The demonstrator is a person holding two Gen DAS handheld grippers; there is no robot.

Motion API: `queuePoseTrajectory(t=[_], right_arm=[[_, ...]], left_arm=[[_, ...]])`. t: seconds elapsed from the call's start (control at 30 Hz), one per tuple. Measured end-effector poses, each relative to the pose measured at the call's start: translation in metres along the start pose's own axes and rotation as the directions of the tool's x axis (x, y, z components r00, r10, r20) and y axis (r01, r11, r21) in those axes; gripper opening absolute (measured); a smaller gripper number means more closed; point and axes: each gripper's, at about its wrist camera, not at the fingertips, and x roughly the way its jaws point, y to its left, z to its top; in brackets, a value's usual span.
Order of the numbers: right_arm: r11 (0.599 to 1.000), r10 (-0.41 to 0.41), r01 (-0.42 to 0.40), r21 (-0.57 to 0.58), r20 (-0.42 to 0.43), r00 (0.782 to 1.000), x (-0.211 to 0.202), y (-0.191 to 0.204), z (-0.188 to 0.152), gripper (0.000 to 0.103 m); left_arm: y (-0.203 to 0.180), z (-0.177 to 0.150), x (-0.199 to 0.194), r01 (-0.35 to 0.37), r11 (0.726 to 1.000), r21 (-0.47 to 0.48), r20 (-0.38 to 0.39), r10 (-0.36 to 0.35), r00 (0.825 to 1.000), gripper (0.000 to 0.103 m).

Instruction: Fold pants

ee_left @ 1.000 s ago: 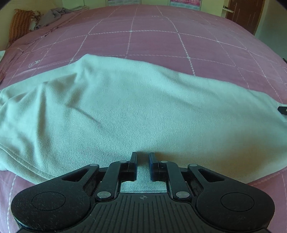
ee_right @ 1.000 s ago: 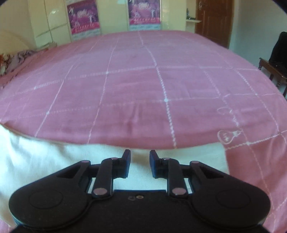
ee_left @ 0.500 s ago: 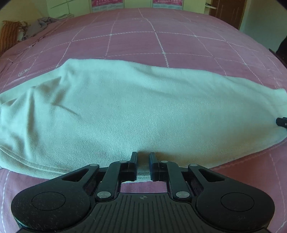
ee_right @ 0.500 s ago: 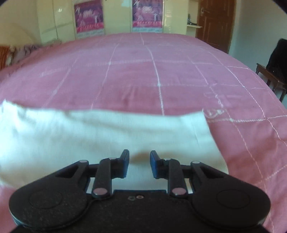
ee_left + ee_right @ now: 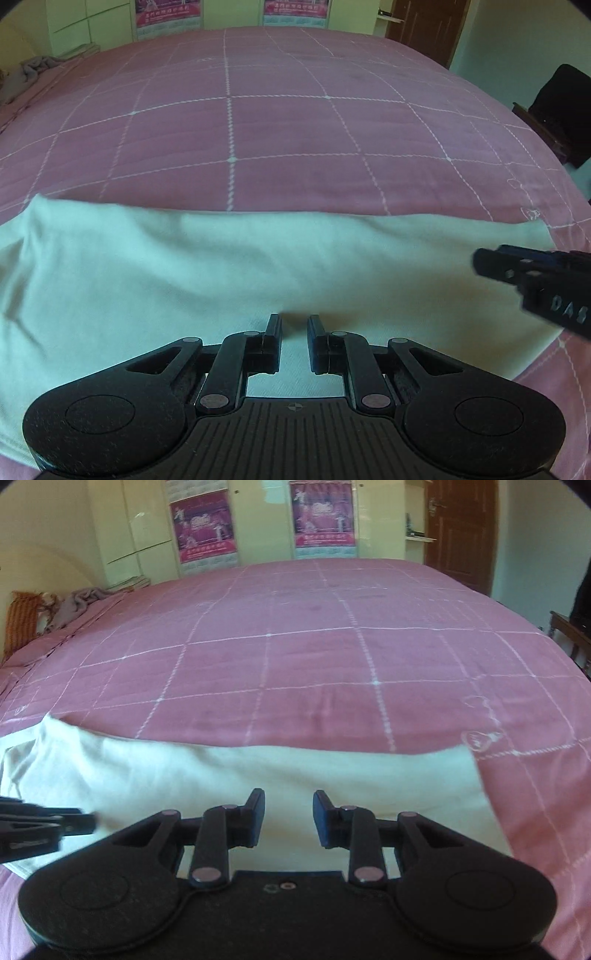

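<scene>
The pale cream pants (image 5: 229, 266) lie folded in a long band across the near part of the pink bed; they also show in the right wrist view (image 5: 280, 775). My left gripper (image 5: 294, 323) is over the near edge of the pants with a narrow gap between its jaws, nothing visibly between them. My right gripper (image 5: 288, 799) is open and empty over the right part of the pants. The right gripper's tip shows at the right in the left wrist view (image 5: 495, 264); the left gripper's tip shows at the left in the right wrist view (image 5: 44, 827).
The pink checked bedspread (image 5: 295, 129) stretches far ahead. A grey cloth heap (image 5: 81, 600) and an orange cushion (image 5: 22, 624) lie at the far left. A dark chair (image 5: 557, 110) stands off the bed's right side. A wardrobe with posters (image 5: 321, 520) and a brown door (image 5: 461, 528) are behind.
Both grippers have drawn back toward the near edge and now face across the bed. The right gripper's jaws have opened wider. The pants lie flatter, with more bedspread showing beyond them.
</scene>
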Motion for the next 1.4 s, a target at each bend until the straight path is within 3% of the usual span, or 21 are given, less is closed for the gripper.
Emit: queuePoseTrajectory(t=[0.17, 0.27, 0.33, 0.43, 0.5, 0.6, 0.63, 0.77, 0.83, 0.97, 1.03, 1.17, 1.2, 1.23, 1.3, 1.4], right_arm=[[0.997, 0.042, -0.045, -0.062, -0.041, 0.998, 0.042, 0.033, 0.015, 0.026], [0.988, -0.059, 0.046, -0.146, -0.089, 0.994, 0.072, 0.027, 0.01, 0.025], [0.993, -0.056, 0.049, -0.106, -0.062, 0.996, 0.078, 0.004, 0.01, 0.046], [0.988, -0.155, 0.155, -0.015, -0.026, 0.987, 0.069, -0.018, 0.017, 0.038], [0.993, -0.11, 0.108, 0.039, 0.032, 0.993, 0.055, -0.025, 0.019, 0.036], [0.986, -0.142, 0.139, -0.09, -0.034, 0.989, 0.076, -0.02, 0.002, 0.035], [0.988, -0.14, 0.139, -0.073, -0.007, 0.99, 0.077, -0.025, -0.001, 0.037], [0.981, -0.185, 0.185, 0.054, -0.006, 0.983, 0.061, -0.041, 0.009, 0.037], [0.987, -0.137, 0.132, 0.09, 0.05, 0.989, 0.035, -0.042, 0.002, 0.038], [0.992, -0.124, 0.124, -0.008, 0.0, 0.992, 0.02, -0.032, -0.037, 0.039], [0.99, -0.138, 0.139, -0.024, 0.022, 0.99, 0.017, -0.036, -0.056, 0.038], [0.983, -0.182, 0.182, 0.018, -0.005, 0.983, 0.007, -0.036, -0.046, 0.04], [0.984, -0.175, 0.174, 0.034, 0.022, 0.984, -0.001, -0.036, -0.047, 0.04], [0.985, -0.169, 0.168, 0.028, 0.05, 0.984, -0.007, -0.035, -0.051, 0.041], [0.976, -0.217, 0.216, -0.037, -0.017, 0.976, 0.005, -0.035, -0.065, 0.041], [0.981, -0.192, 0.192, -0.029, 0.003, 0.981, 0.003, -0.043, -0.069, 0.041]], left_arm=[[-0.011, 0.017, 0.038, -0.047, 0.999, -0.01, -0.009, 0.047, 0.999, 0.013], [-0.007, 0.027, 0.042, -0.047, 0.999, -0.026, 0.001, 0.047, 0.999, 0.013], [-0.003, 0.03, 0.043, -0.067, 0.997, -0.026, 0.029, 0.067, 0.997, 0.013], [0.006, 0.034, 0.046, -0.104, 0.994, -0.043, 0.059, 0.106, 0.993, 0.013], [0.004, 0.032, 0.05, -0.117, 0.993, -0.022, 0.067, 0.118, 0.991, 0.013], [0.002, 0.035, 0.052, -0.134, 0.991, 0.006, 0.068, 0.133, 0.989, 0.013], [0.004, 0.034, 0.05, -0.129, 0.992, 0.002, 0.063, 0.128, 0.99, 0.013], [0.014, 0.017, 0.036, -0.137, 0.99, 0.02, 0.071, 0.136, 0.988, 0.013], [0.021, 0.005, 0.029, -0.128, 0.992, 0.003, 0.062, 0.128, 0.99, 0.013], [0.022, -0.016, 0.015, -0.126, 0.992, 0.002, 0.065, 0.126, 0.99, 0.013], [0.025, -0.026, 0.008, -0.119, 0.993, -0.015, 0.058, 0.119, 0.991, 0.013], [0.03, -0.05, -0.01, -0.121, 0.993, -0.012, 0.072, 0.122, 0.99, 0.013], [0.031, -0.056, -0.014, -0.12, 0.993, -0.01, 0.074, 0.121, 0.99, 0.013], [0.031, -0.062, -0.017, -0.122, 0.993, -0.006, 0.08, 0.122, 0.989, 0.013], [0.03, -0.073, -0.021, -0.127, 0.992, 0.011, 0.071, 0.125, 0.99, 0.013], [0.029, -0.09, -0.03, -0.145, 0.988, 0.048, 0.097, 0.14, 0.985, 0.013]])
